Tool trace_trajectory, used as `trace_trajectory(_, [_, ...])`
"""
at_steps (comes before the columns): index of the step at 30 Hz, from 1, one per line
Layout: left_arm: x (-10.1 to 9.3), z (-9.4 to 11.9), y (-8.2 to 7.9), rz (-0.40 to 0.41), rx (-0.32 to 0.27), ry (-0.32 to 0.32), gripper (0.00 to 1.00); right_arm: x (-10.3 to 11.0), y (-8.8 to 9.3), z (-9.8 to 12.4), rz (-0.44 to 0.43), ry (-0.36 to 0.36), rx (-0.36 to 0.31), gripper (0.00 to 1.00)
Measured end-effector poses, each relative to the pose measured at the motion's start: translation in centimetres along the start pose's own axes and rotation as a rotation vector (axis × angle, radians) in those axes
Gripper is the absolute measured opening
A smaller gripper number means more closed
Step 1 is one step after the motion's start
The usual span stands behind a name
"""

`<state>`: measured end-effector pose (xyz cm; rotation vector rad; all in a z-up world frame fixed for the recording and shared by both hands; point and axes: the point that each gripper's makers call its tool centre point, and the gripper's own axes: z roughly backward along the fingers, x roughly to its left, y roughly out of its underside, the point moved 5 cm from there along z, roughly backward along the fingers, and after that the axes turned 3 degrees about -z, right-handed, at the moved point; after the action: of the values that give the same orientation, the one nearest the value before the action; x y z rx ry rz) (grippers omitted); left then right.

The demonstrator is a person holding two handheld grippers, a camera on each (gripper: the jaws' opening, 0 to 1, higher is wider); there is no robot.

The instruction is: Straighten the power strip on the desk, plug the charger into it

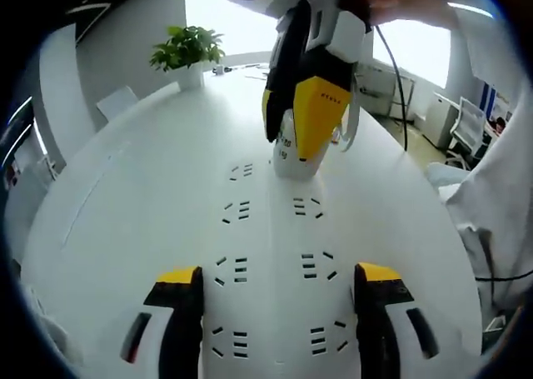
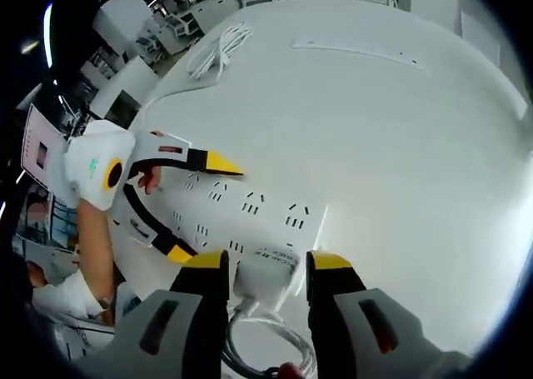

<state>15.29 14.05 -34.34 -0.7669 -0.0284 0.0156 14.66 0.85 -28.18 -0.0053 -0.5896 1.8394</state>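
Left gripper (image 1: 275, 300) spread wide, jaws flanking the near end of the white power strip (image 1: 271, 254), which lies flat on the white desk (image 1: 125, 187) with rows of dark slots running away up the view. Right gripper (image 2: 266, 271) clamped on the white charger (image 2: 265, 279), pressed down at the strip's far end, cable (image 2: 266, 333) trailing off below. Strip seemingly straight already, plugging under way; hard to tell whether the prongs are fully seated.
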Motion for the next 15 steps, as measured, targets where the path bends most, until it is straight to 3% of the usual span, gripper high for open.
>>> trace_trajectory(7, [0.07,-0.67,-0.13,0.035,-0.061,-0.005,0.79,-0.35,-0.09,0.4,0.007,-0.045,-0.058,0.38])
trace_trajectory(15, [-0.07,-0.42,-0.15,0.041,-0.056,-0.012,0.8,-0.93,-0.61,0.47,0.037,-0.054,-0.088,0.38])
